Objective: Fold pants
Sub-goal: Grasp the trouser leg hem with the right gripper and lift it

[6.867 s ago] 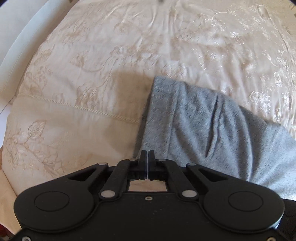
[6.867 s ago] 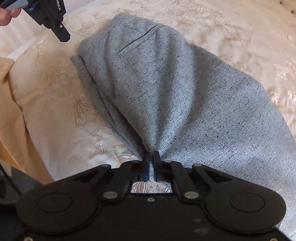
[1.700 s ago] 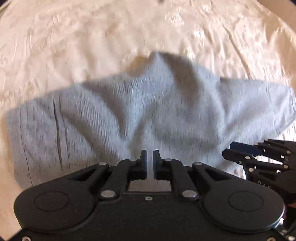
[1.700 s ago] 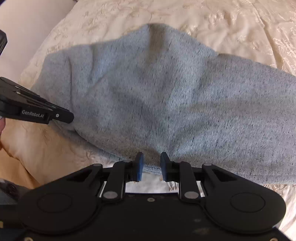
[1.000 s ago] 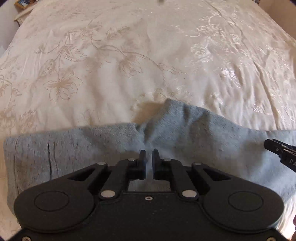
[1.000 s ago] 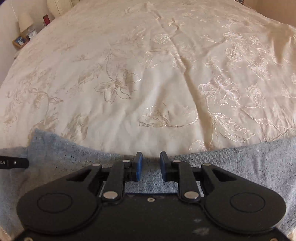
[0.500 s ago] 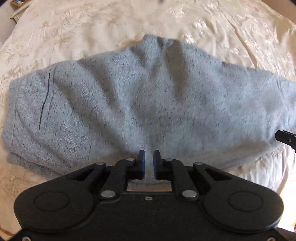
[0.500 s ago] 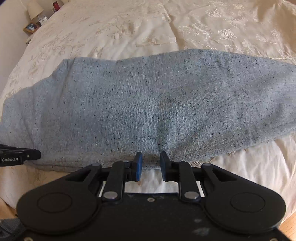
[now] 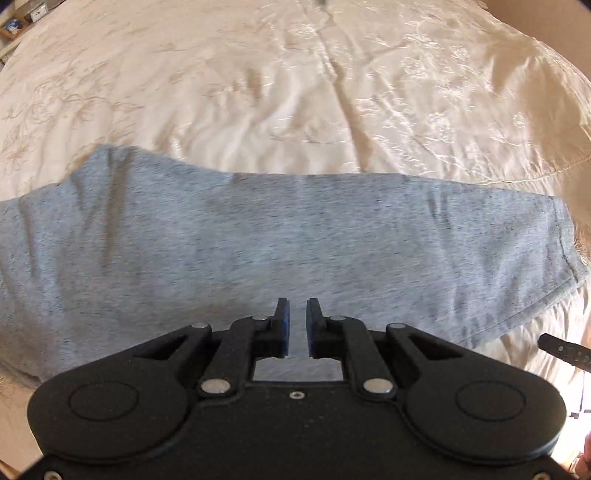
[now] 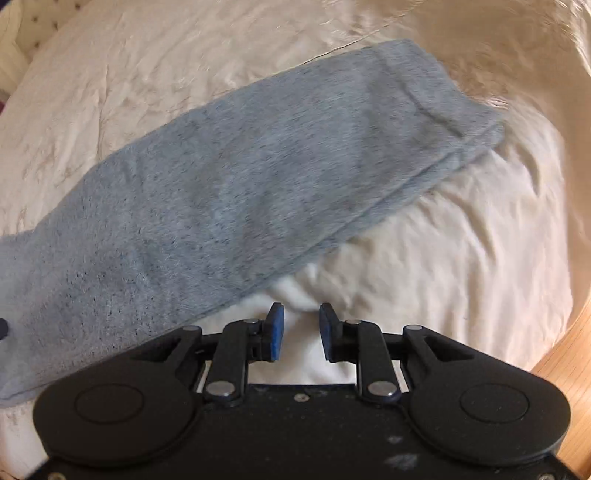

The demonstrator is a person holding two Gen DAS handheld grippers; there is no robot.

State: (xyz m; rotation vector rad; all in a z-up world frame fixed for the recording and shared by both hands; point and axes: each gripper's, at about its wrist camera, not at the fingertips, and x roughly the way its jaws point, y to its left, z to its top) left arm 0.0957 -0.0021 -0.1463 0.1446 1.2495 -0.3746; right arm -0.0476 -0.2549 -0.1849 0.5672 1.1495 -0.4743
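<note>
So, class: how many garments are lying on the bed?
1: the grey pants, folded into a long strip, lying across the cream bedspread. Anything beyond the picture edges would be unseen.

Cream bedspread (image 9: 295, 92) w/ tone-on-tone floral embroidery, wrinkled, long crease running up the middle. Framed pics (image 9: 14, 26) on a ledge just past bedspread's far left corner, too small to read. Wooden floor (image 10: 569, 373) beside bedspread's right edge. Pale dotted fabric (image 10: 33, 22) beyond bedspread's top left, blurred.
</note>
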